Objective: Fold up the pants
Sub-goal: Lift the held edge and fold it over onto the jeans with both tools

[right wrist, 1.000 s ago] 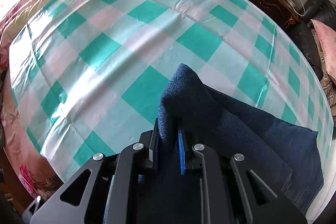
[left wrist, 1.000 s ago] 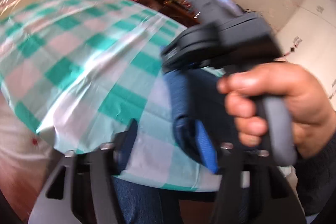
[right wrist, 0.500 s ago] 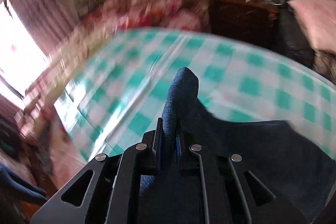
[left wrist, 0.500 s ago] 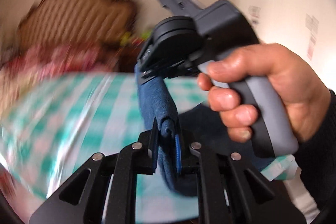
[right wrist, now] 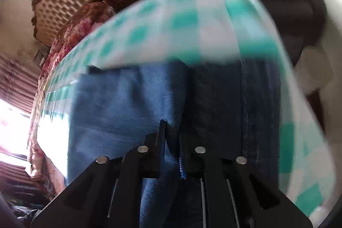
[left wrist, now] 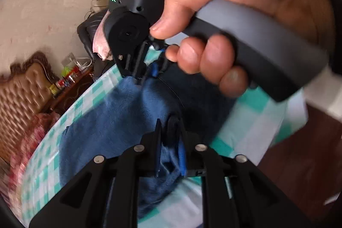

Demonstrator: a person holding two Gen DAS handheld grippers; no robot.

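The blue denim pants (left wrist: 102, 134) lie spread on a bed with a green and white checked cover (left wrist: 256, 121). My left gripper (left wrist: 170, 140) is shut on a bunched fold of the pants. My right gripper (left wrist: 145, 76), held in a hand, shows ahead in the left wrist view, shut on another part of the same edge. In the right wrist view the pants (right wrist: 128, 104) stretch flat ahead, and the right gripper (right wrist: 171, 138) pinches the denim. The picture is blurred by motion.
A tufted brown headboard (left wrist: 19, 89) and a floral red quilt (right wrist: 70, 31) are at the bed's far end. A dark side table with small bottles (left wrist: 68, 80) stands by the wall. A dark chair with a pink cushion (left wrist: 98, 44) is behind it.
Both grippers have swung fast with the pants edge across the bed. The views have rotated. The pants now lie spread out flat ahead instead of hanging bunched.
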